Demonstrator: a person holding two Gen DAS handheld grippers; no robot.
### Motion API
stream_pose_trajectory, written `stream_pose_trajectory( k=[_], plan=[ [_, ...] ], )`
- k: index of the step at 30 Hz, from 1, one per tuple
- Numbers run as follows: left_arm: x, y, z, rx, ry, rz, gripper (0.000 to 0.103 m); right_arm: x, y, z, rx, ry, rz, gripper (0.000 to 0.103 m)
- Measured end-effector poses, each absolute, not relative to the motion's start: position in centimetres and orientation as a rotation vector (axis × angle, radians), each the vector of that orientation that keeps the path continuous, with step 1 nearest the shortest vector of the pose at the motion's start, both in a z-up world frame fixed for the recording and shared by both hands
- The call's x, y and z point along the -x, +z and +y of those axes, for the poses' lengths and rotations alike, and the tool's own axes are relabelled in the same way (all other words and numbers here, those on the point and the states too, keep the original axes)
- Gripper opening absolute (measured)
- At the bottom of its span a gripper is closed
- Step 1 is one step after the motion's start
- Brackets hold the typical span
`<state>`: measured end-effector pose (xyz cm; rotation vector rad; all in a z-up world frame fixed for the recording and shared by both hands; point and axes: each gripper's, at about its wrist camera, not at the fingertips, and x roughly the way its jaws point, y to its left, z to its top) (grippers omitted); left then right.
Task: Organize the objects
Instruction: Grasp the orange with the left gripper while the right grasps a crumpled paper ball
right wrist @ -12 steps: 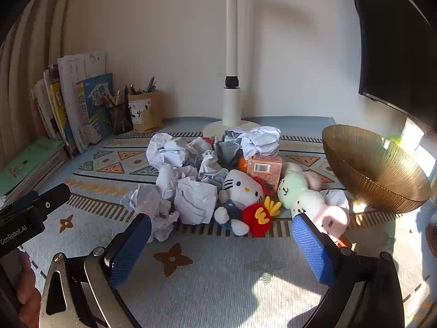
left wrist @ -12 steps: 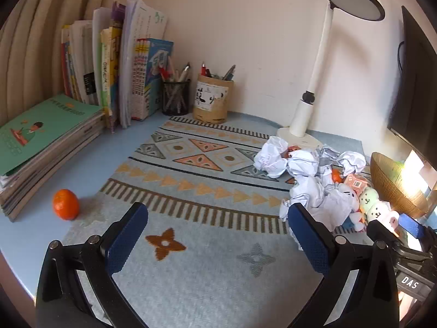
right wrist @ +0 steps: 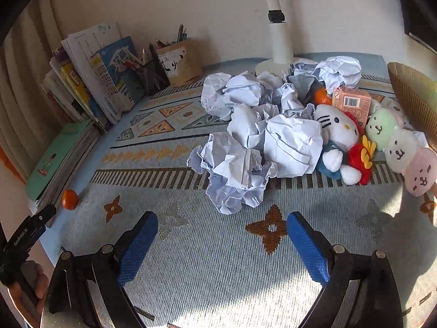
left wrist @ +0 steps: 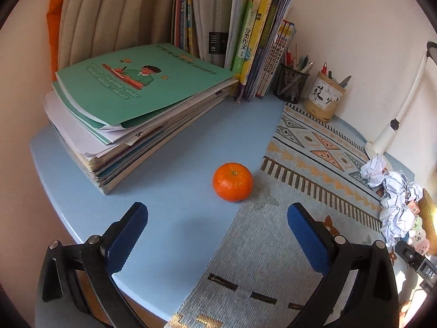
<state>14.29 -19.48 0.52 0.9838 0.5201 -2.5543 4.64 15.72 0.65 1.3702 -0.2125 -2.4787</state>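
We see a blue desk (left wrist: 169,180) with a patterned mat (left wrist: 273,246) against a cream wall. Our left gripper (left wrist: 217,235) gapes wide, empty, facing the orange (left wrist: 232,181) at the mat's edge. Our right gripper (right wrist: 221,242) gapes wide, empty, near crumpled paper (right wrist: 245,161).

A second orange (right wrist: 321,96) at one o'clock lies mostly buried under the crumpled paper (right wrist: 262,125). The woven bowl (right wrist: 415,95) at three o'clock and the lamp (right wrist: 275,27) at twelve run off the frame's edge.

Home study desk, stacked schoolbooks (left wrist: 142,87), pen holders (left wrist: 325,99), lamp (right wrist: 275,27)
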Motion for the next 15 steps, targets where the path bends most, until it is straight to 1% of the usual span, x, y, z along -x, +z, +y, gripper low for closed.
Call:
stream_pose_trajectory(
  k=[2, 4, 5, 7, 9, 10, 11, 12, 13, 14, 15],
  plan=[
    [-12.4, 0.2, -20.0, -1.046, -2.515, 0.525, 0.102, -3.9, 0.2, 15.7, -1.395, -2.47, -0.247, 0.096],
    [-10.7, -0.1, -20.3, -1.077, -2.472, 0.487, 0.1, -3.2, -0.2, 15.4, -1.399, -2.496, -0.23, 0.096],
    [-10.1, -0.3, -20.3, -1.086, -2.467, 0.462, 0.095, -2.9, -0.3, 15.3, -1.404, -2.503, -0.223, 0.096],
    [-9.2, -0.8, -20.3, -1.114, -2.464, 0.447, 0.087, -2.3, -0.1, 15.1, -1.402, -2.511, -0.216, 0.096],
    [-8.7, -1.2, -20.2, -1.139, -2.459, 0.443, 0.086, -2.1, -0.1, 14.7, -1.385, -2.519, -0.22, 0.096],
    [-8.7, -1.3, -20.2, -1.136, -2.457, 0.436, 0.079, -1.9, -0.2, 14.6, -1.374, -2.533, -0.214, 0.094],
    [-8.6, -1.4, -20.3, -1.13, -2.457, 0.428, 0.071, -1.8, -0.1, 14.4, -1.368, -2.549, -0.207, 0.088],
    [-8.6, -1.5, -20.3, -1.127, -2.456, 0.422, 0.069, -1.5, -0.1, 14.2, -1.361, -2.562, -0.203, 0.084],
    [-8.4, -1.7, -20.3, -1.126, -2.464, 0.417, 0.06, -1.3, -0.2, 14.2, -1.362, -2.569, -0.199, 0.076],
    [-8.2, -1.6, -20.2, -1.13, -2.482, 0.416, 0.049, -1.2, -0.4, 14.1, -1.372, -2.575, -0.188, 0.069],
    [-8.1, -1.5, -20.1, -1.127, -2.508, 0.421, 0.041, -1.1, -0.4, 14.0, -1.368, -2.595, -0.165, 0.065]
  ],
)
